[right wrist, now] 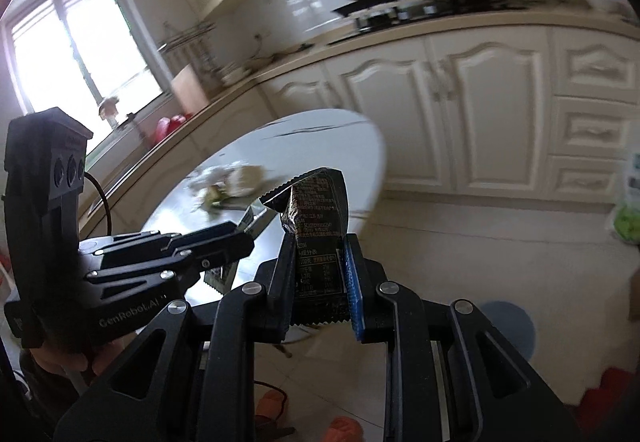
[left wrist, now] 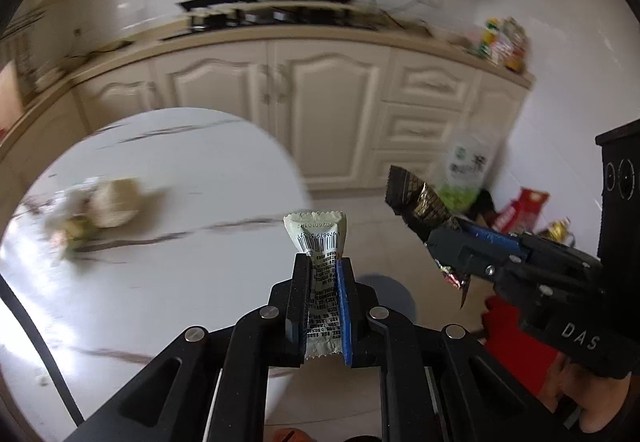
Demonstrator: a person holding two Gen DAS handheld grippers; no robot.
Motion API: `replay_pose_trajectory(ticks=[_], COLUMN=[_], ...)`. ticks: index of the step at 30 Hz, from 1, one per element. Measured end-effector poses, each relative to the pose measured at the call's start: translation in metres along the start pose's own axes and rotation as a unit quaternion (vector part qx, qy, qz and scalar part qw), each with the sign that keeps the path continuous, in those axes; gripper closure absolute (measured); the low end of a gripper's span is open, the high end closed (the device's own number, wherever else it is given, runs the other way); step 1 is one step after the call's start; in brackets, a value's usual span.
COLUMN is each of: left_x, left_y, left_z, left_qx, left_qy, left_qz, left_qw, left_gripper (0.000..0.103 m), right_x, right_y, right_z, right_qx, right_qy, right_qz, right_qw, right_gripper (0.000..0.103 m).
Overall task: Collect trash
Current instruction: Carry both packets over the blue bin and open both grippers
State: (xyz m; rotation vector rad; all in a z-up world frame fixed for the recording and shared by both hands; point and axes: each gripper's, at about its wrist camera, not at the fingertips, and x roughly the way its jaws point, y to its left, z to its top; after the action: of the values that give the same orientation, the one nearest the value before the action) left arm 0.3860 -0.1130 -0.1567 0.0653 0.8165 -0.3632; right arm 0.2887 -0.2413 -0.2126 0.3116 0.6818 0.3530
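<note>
Pinching light, crinkly trash: left hand-held gripper (left wrist: 322, 262) clamped on white wrapper (left wrist: 318, 238), right hand-held gripper (right wrist: 318, 246) on dark wrapper (right wrist: 316, 201); grip mid-body, slippery film.

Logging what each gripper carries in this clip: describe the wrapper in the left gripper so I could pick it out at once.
Start at the round white marble-look table before the cream cabinets. In front of it the left gripper is shut on a pale wrapper standing upright between its fingers. It is whitish green with a barcode and crimped top, unlike the dark brown wrapper in the right gripper beside it.
</note>
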Motion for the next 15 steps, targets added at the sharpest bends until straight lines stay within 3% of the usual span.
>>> replay_pose_trajectory(ticks=[7,12,15], left_x=[0.078,0.138,0.179], left_y=[-0.060,-0.087,-0.093], left_z=[0.015,0.029,0.035], left_qx=[0.043,0.073,0.079], left_qy=[0.051,0.091,0.114], left_qz=[-0.042,-0.054,-0.057], left_qw=[0.9969,0.9917,0.9887], left_gripper=[0.094,0.094,0.094], right_x=[-0.022,-0.005,0.016], right_y=[-0.095,-0.154,-0.184], right_z=[-0.027,-0.046,-0.059], right_qx=[0.081,0.130,0.153], right_qy=[-0.004,0.007,0.016], right_qz=[-0.047,-0.059,-0.070], right_qw=[0.996,0.990,0.986], right_gripper=[0.081,0.080,0.073])
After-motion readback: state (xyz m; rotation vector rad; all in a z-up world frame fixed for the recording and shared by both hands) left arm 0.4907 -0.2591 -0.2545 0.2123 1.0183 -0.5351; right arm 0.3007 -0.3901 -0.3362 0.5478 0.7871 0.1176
